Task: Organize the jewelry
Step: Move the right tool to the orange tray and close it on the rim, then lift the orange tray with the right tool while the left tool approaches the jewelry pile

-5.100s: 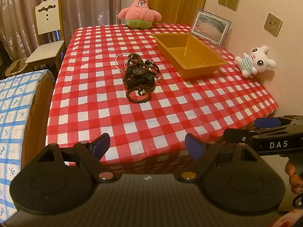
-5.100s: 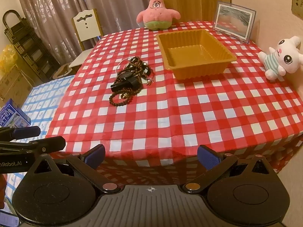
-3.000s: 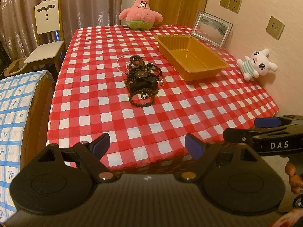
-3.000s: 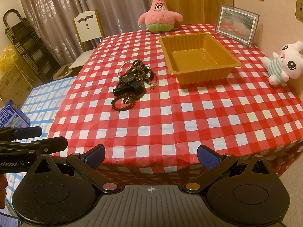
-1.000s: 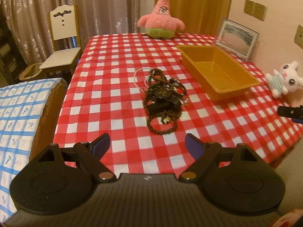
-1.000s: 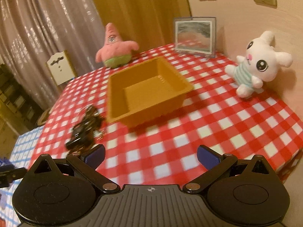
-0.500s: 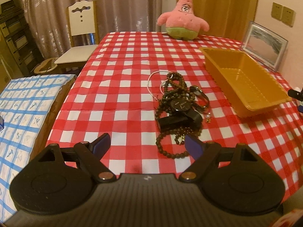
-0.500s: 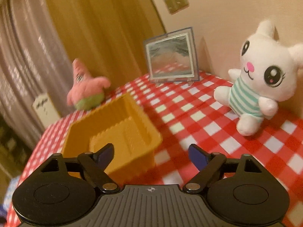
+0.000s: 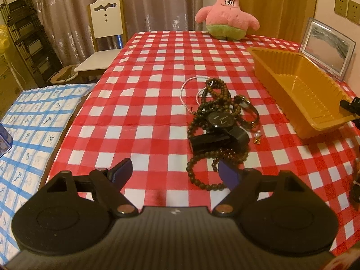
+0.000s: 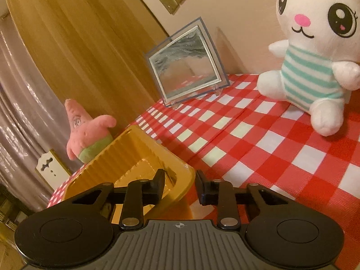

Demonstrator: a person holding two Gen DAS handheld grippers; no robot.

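Swinging in from the open tabletop it faced a second ago, the right tool (image 10: 178,185) now sits low at the near corner of the yellow tray (image 10: 144,157), jaws closing — the tray's corner rim stands between the two fingers, though the pads do not yet press on it. From the left wrist view, that same tool pokes in at the far right edge, just at the tray's near end. The left tool (image 9: 174,172) has dropped closer to the jewelry pile (image 9: 221,121) and hangs over the red-checked tabletop (image 9: 144,103) with its jaws wide and nothing between them; its right blue pad overlaps the nearest loop of brown beads in the picture. The pile — bead strands, a black watch, a thin white chain, a bangle — lies in the middle of the tabletop, left of the tray and apart from it. Further out, a pink starfish plush (image 9: 227,20) sits at the far edge, a framed picture (image 10: 187,67) leans by the wall, and a white bunny plush (image 10: 315,51) sits to the right.
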